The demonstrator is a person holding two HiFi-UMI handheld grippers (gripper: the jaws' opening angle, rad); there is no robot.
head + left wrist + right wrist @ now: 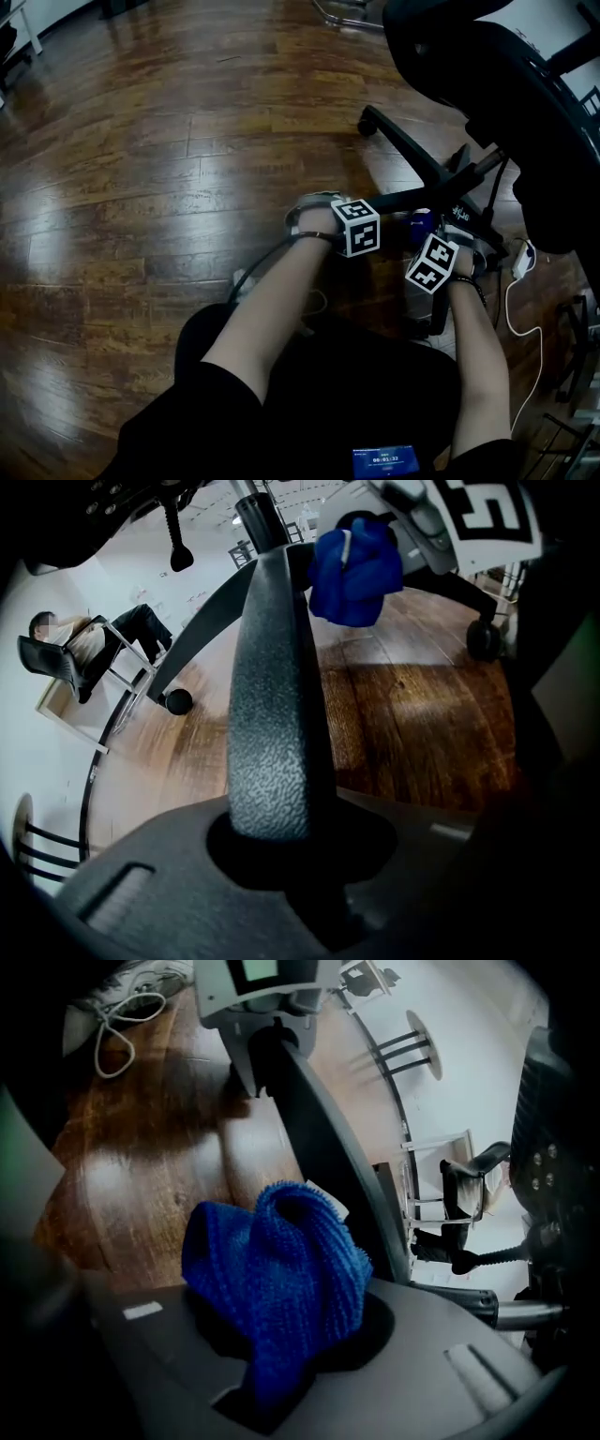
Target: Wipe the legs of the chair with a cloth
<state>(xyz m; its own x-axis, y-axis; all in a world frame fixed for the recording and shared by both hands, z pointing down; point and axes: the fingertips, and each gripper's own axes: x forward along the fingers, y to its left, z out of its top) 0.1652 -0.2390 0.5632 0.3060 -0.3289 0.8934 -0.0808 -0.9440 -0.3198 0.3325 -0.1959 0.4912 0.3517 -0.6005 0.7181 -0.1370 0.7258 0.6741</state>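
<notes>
The blue cloth [272, 1288] was bunched into a thick wad in the right gripper [281, 1330], whose jaws were clenched on its lower folds. Most of the fabric stood out ahead of them, probably so that soft cloth rather than hard jaw would meet the chair. The wad lay just beside the chair leg [272, 714], against its flank at the end nearer the central column. How firmly it pressed could not be told.

The left gripper [281, 846] was clamped around that same leg further out, jaws closed on the textured black arm. This grip looked like a brace: the base rides on casters and would likely roll or swivel under a rubbing stroke, so one hand pinned the leg while the other wiped it.

In the head view the two grippers sat close together low over the base, both angled down at the leg — a posture suited to a stroke along its length. Another leg ran off to a caster [368, 120] resting on the wooden floor [141, 187], and the dark seat [506, 103] hung over the right side. A white cable [520, 309] trailed on the floor near the right hand, apart from the leg being wiped.
</notes>
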